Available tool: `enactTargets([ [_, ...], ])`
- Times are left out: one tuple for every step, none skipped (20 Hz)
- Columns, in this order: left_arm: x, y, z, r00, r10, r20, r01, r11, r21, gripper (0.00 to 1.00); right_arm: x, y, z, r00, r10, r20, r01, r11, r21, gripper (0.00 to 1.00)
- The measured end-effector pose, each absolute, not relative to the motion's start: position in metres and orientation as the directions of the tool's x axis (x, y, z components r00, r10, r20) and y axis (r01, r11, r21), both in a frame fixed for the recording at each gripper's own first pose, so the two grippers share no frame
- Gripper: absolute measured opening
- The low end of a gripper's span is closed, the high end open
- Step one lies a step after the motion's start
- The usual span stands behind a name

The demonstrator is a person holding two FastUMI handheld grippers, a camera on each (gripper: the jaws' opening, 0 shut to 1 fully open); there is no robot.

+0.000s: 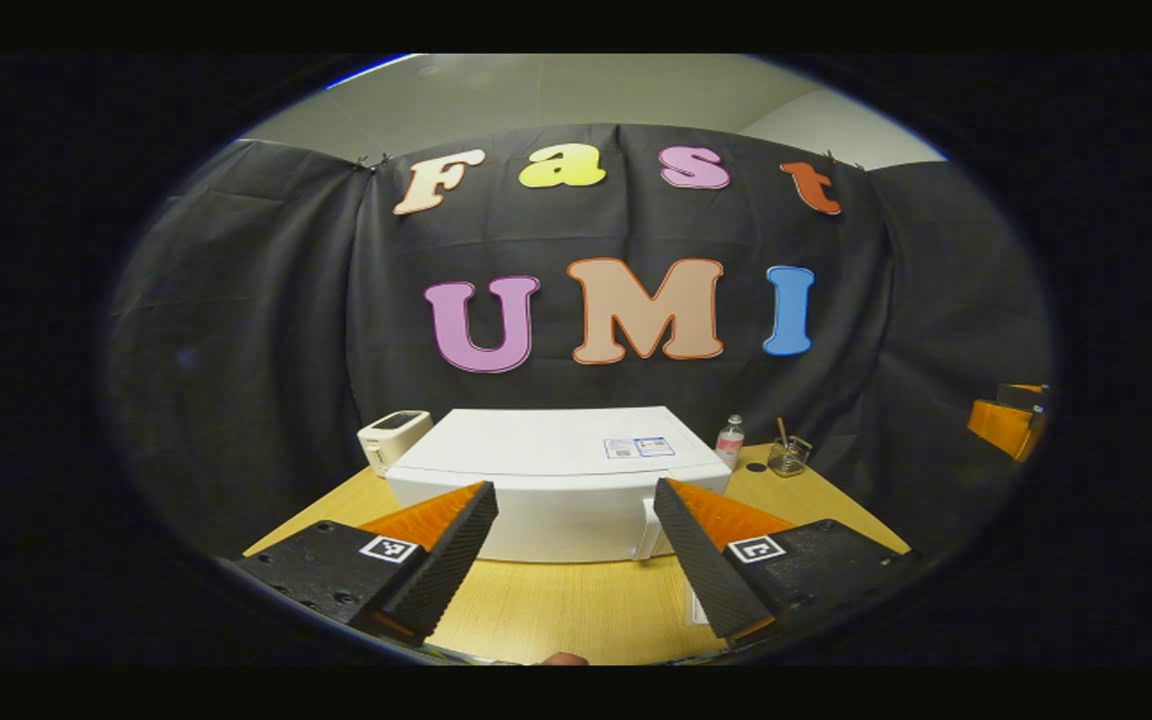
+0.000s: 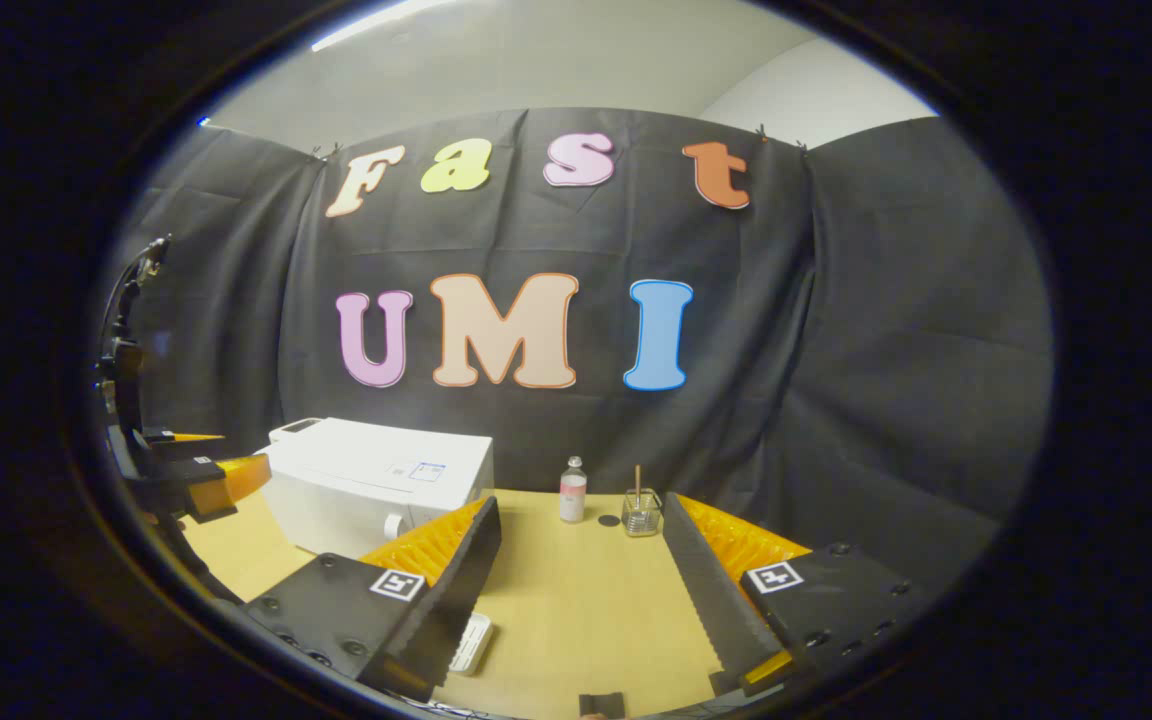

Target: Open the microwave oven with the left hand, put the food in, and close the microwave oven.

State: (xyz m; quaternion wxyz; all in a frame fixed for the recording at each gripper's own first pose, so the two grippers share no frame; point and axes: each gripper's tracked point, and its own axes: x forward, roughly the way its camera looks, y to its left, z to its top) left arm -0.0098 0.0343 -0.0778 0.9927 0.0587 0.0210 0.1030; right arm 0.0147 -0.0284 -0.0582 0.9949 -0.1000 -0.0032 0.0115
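Biggest risk I'd guess: the left tongs (image 1: 576,520) come in off-line and skid off the microwave (image 1: 556,480) door edge, shoving the whole box back across the bench (image 1: 576,600) — it looks light. Both tongs are spread wide, holding nothing. Microwave sits shut, straight ahead of the left tongs, and off to the left of the right tongs (image 2: 581,535).
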Motion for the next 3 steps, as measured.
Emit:
enactTargets([
  [-0.0099, 0.0333, -0.0806, 0.978, 0.206, -0.032, -0.200, 0.972, 0.124, 0.96, 0.0144, -0.0274, -0.0596, 1.000, 0.028, 0.001, -0.027, 0.980, -0.197, 0.93],
  [-0.0095, 0.0333, -0.0839, 0.978, 0.207, -0.039, -0.200, 0.971, 0.131, 0.96, 0.0130, -0.0274, -0.0621, 1.000, 0.029, -0.005, -0.030, 0.980, -0.196, 1.00],
  [-0.0093, 0.0328, -0.0881, 0.977, 0.208, -0.048, -0.200, 0.970, 0.138, 0.96, 0.0138, -0.0280, -0.0635, 1.000, 0.029, -0.010, -0.031, 0.980, -0.196, 0.93],
])
